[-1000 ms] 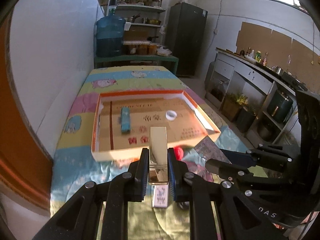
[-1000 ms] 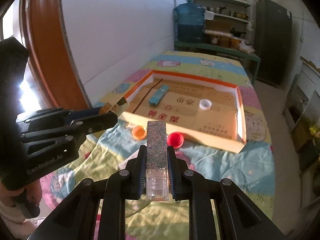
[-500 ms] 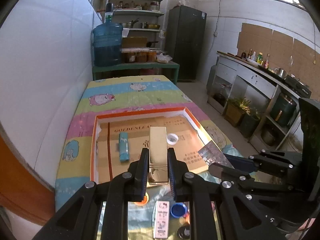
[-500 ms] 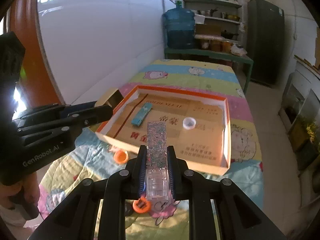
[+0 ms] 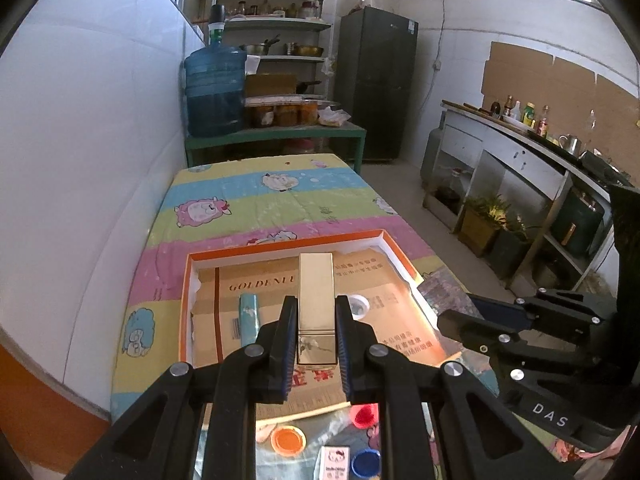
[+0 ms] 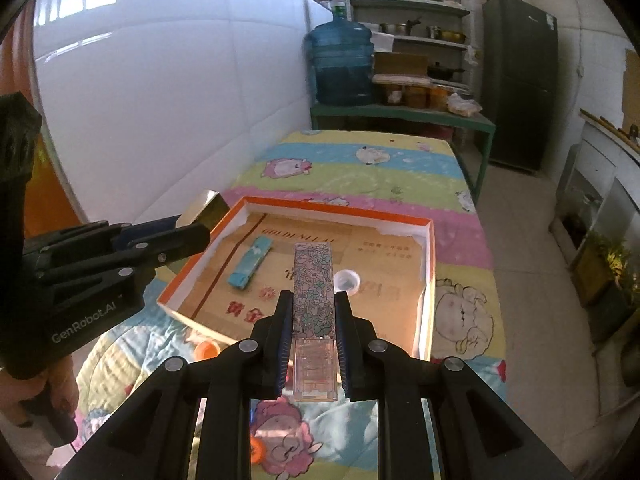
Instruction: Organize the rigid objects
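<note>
Cartoon-print cloth covers the bench [image 5: 256,200] under an orange-rimmed box [image 5: 186,300]. My left gripper [image 5: 316,334] clamps a shiny gold bar [image 5: 316,300]; my right gripper [image 6: 314,334] clamps a floral-patterned bar [image 6: 313,288] with a clear end.

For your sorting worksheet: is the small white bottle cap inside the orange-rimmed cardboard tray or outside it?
Inside. The small white bottle cap rests on the floor of the orange-rimmed cardboard tray, within its walls.

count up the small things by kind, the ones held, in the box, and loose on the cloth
Bars: 4: gold bar, floral bar, teal bar, small pink-and-white bar.
Caps: 4: white, orange, red, blue.
Total: 8.
</note>
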Demonstrator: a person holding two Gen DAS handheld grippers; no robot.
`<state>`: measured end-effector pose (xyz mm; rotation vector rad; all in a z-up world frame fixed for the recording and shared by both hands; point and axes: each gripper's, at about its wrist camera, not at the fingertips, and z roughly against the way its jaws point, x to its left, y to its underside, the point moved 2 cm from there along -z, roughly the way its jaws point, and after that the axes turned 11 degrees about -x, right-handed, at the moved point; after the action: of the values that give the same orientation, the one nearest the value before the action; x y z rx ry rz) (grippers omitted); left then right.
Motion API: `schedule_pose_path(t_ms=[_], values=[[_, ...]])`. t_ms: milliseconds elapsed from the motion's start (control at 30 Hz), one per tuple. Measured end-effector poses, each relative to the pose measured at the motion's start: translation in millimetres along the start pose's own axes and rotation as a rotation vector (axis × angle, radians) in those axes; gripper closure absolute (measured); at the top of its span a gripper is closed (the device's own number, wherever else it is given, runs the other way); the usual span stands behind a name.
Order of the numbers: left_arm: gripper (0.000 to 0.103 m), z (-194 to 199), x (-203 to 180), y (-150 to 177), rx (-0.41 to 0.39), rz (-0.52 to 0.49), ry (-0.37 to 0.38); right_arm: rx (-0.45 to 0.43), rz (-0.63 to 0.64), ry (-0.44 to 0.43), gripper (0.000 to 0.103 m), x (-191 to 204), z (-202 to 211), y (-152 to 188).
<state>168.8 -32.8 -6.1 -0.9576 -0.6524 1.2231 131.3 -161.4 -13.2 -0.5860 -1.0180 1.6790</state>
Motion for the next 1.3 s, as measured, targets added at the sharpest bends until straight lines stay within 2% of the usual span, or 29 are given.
schedule_pose_path(t_ms=[667,967,1300], values=[[0.085,-71.9,9.7,-12.1,0.072,0.006,-0.033,0.047,-0.003,0.015,0.083,-42.5,-63.7,-19.1],[0.085,-110.4,15.1,-8.5,0.128,0.042,-0.043,0.103,0.006,0.016,0.083,-59.2,-102.4,-14.4],[0.085,-140.9,20.0,-3.6,0.158,0.037,-0.081,0.143,-0.013,0.006,0.083,-73.8,-135.4,-12.0]])
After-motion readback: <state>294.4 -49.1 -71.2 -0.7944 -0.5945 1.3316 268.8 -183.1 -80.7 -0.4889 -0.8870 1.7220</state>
